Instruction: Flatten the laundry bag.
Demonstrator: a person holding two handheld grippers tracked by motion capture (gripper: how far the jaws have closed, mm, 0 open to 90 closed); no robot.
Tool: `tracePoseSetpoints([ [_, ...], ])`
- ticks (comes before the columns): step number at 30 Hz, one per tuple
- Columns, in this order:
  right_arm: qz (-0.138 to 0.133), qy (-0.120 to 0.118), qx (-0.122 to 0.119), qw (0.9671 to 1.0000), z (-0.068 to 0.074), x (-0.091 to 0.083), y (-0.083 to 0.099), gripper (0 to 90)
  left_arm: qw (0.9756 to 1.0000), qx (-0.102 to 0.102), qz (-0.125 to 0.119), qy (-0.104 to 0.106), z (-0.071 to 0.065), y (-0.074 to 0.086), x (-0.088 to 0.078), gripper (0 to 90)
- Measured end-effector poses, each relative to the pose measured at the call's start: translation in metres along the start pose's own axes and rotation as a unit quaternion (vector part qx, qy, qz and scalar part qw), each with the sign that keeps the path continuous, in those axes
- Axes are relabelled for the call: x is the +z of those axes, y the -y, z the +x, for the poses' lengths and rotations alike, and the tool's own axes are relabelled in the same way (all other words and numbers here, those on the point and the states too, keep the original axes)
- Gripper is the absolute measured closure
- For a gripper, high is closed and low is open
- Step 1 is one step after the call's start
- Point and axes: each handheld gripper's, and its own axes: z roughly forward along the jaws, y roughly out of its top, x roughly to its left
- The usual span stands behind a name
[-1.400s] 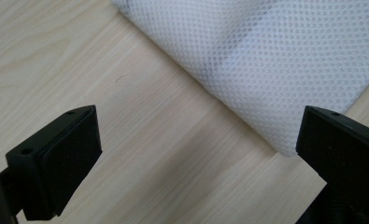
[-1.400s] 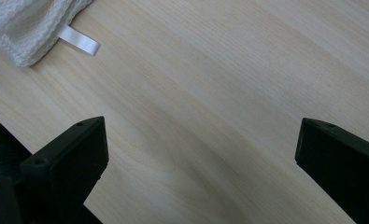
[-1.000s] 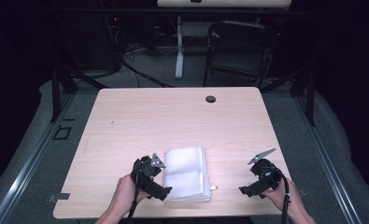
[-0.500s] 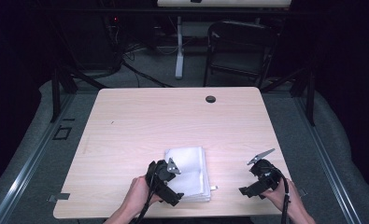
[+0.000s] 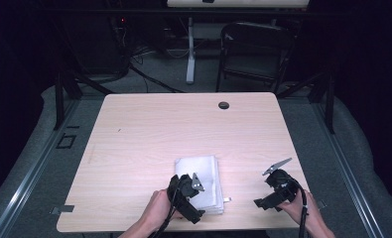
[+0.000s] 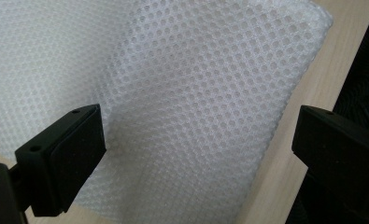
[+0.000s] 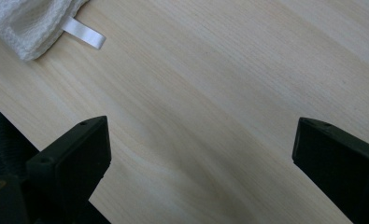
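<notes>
Near table's front edge: folded white mesh cloth (image 5: 201, 181), left hand-held gripper (image 5: 187, 187) over it, jaws wide apart, nothing held.

Cloth looks light, soft and floppy, open-weave mesh, several layers stacked; likely sags and unfolds if lifted by one corner, not fragile, not slippery. Best hold judged: pinch all layers at an edge or corner, e.g. the near corner by the small white tab (image 7: 84, 32). Long axis runs front-to-back on the table (image 5: 149, 129), tab pointing to the person's right. Left gripper view: jaws straddle the mesh (image 6: 196, 107) near its edge. Right hand-held gripper (image 5: 275, 186) well apart to the right, over bare wood, jaws spread, empty.
</notes>
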Motion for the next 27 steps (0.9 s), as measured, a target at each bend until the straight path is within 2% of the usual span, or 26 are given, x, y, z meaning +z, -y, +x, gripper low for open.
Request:
tracePoseSetpoints([
  [8, 0.001, -0.003, 0.001, 1.0, 0.0, 0.0, 0.0, 4.2, 0.9998, 0.013, 0.013, -0.004, -0.005, -0.006, 0.013, 8.8],
  [10, -0.001, -0.007, 0.004, 1.0, 0.001, 0.001, 0.0, 4.2, 0.9995, 0.021, 0.02, -0.012, -0.008, -0.008, 0.017, 10.5],
  [16, 0.003, -0.008, 0.002, 1.0, 0.001, 0.001, 0.0, 4.3, 0.999, 0.027, 0.027, -0.023, -0.011, -0.01, 0.023, 17.4],
  [17, -0.006, -0.008, 0.007, 0.9999, 0.002, 0.002, 0.001, 4.3, 0.9989, 0.028, 0.026, -0.028, -0.012, -0.01, 0.024, 18.5],
  [19, -0.006, -0.003, 0.006, 1.0, 0.002, 0.002, 0.001, 4.3, 0.999, 0.03, 0.026, -0.023, -0.012, -0.01, 0.024, 23.5],
  [20, 0.003, -0.002, -0.002, 1.0, 0.001, 0.001, 0.0, 4.4, 0.9988, 0.034, 0.027, -0.025, -0.012, -0.01, 0.024, 24.1],
  [23, -0.003, -0.004, 0.005, 1.0, 0.002, 0.002, 0.001, 4.5, 0.9988, 0.033, 0.025, -0.024, -0.01, -0.009, 0.024, 26.9],
  [25, 0.003, -0.007, 0.002, 1.0, 0.002, 0.002, 0.0, 6.0, 0.999, 0.035, 0.024, -0.015, -0.01, -0.009, 0.024, 32.5],
  [27, 0.004, -0.008, 0.001, 1.0, 0.003, 0.002, 0.0, 6.1, 0.9989, 0.04, 0.024, -0.01, -0.01, -0.009, 0.024, 33.8],
])
